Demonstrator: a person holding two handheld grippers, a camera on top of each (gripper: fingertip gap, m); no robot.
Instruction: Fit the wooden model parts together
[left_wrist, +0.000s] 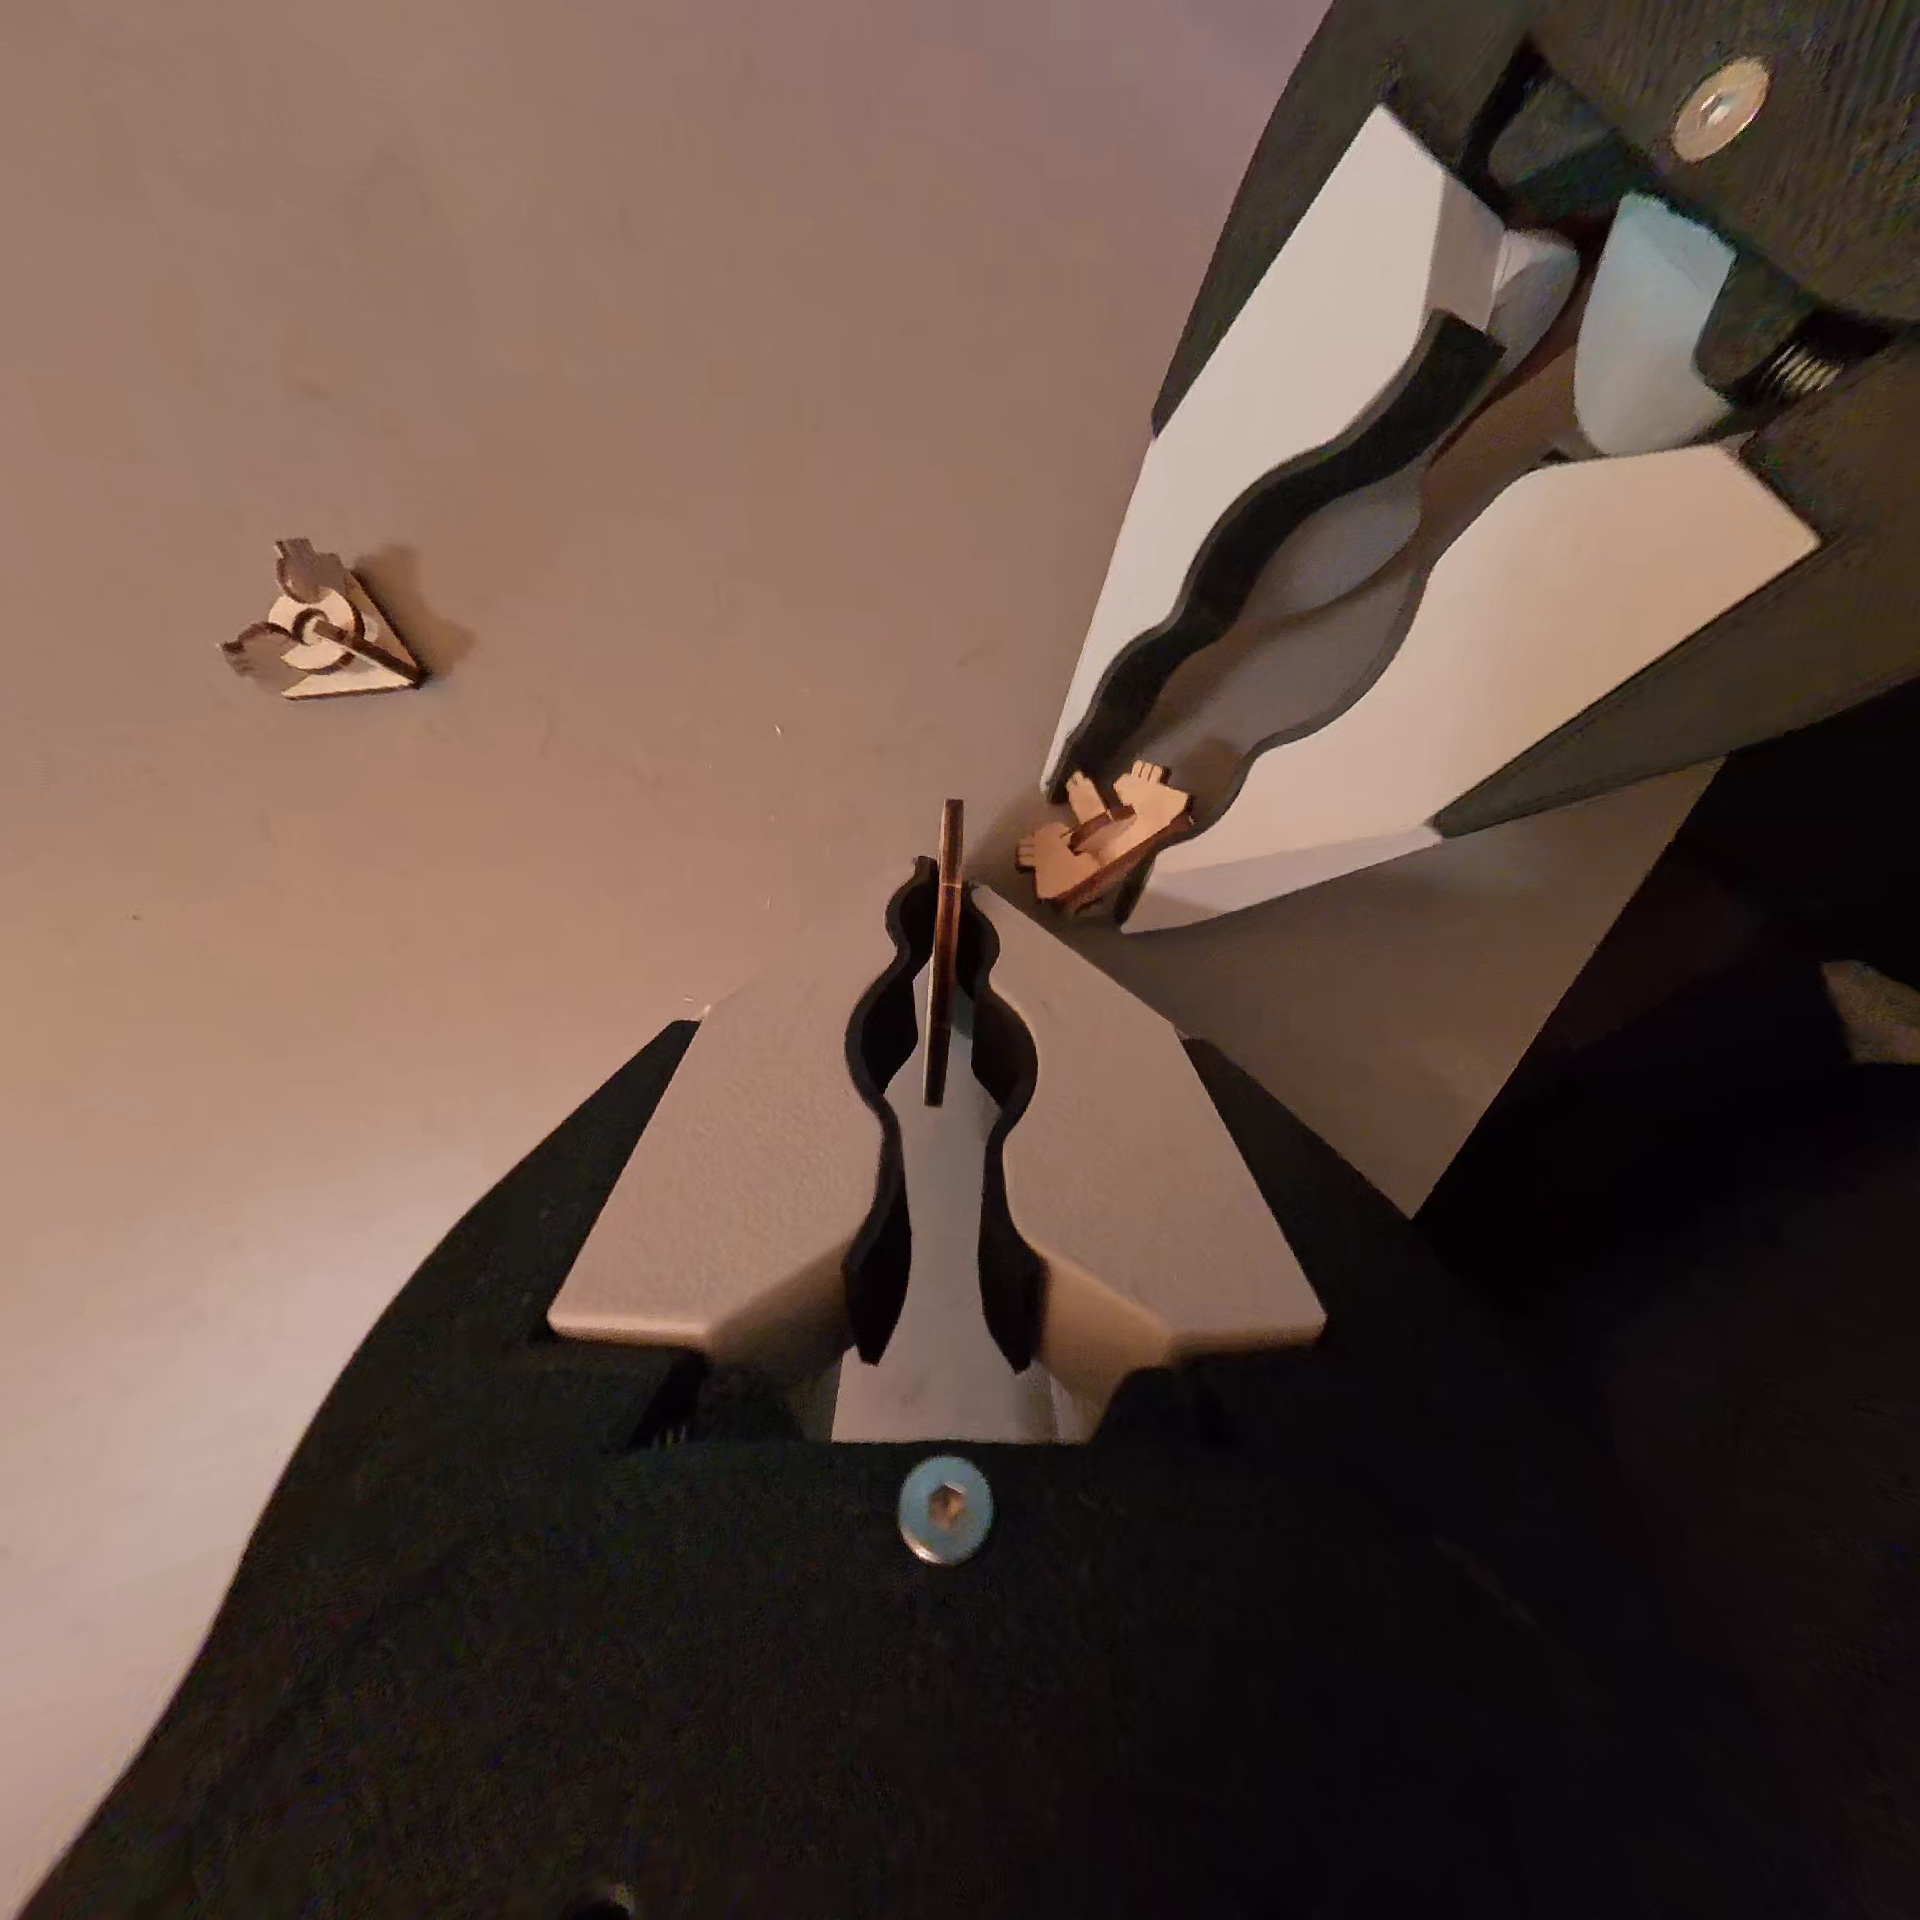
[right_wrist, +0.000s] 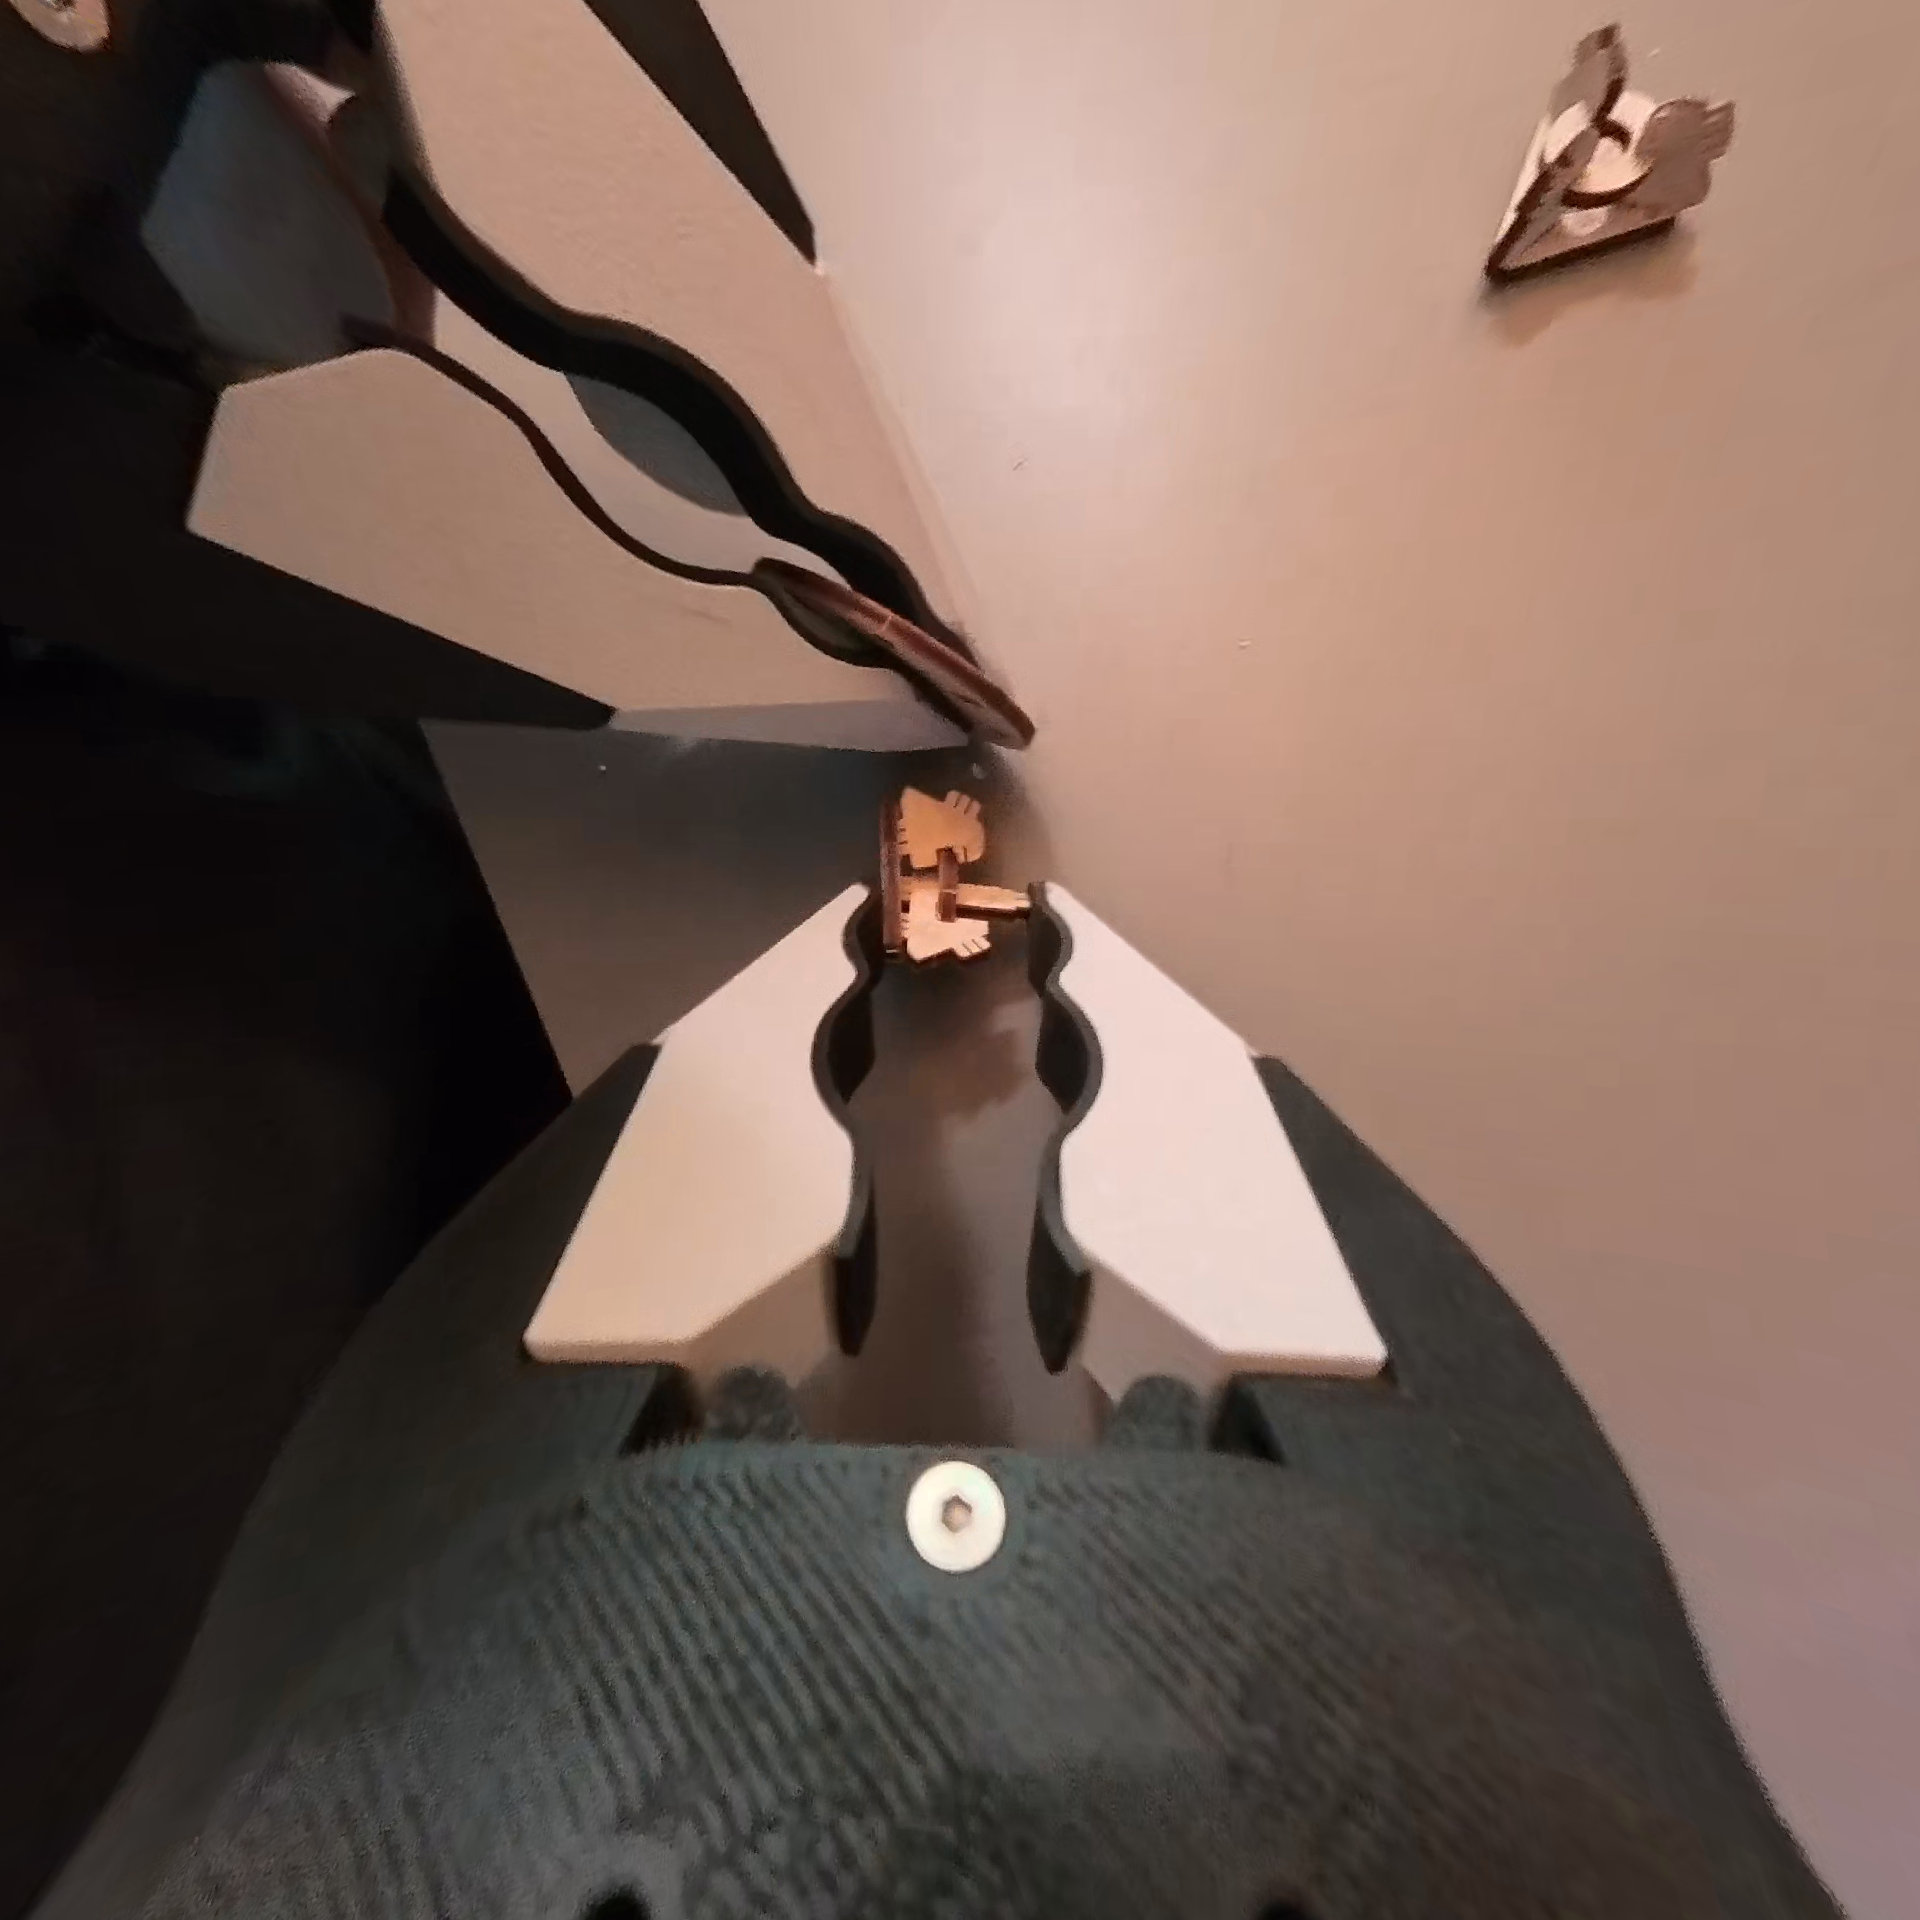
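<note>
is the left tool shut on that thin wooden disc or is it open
Shut on it. The left tool has both fingertips pressed against the faces of the thin wooden disc, which stands edge-on between them and juts past the tips.

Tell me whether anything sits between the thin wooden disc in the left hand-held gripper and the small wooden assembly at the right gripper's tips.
Nothing visible: only bare tabletop separates the disc from the wooden assembly.

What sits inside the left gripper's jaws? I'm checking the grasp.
A thin brown wooden disc, edge-on, sits clamped between the left gripper's black pads, its rim poking past the tips. The disc's flat faces are covered by the pads.
</note>
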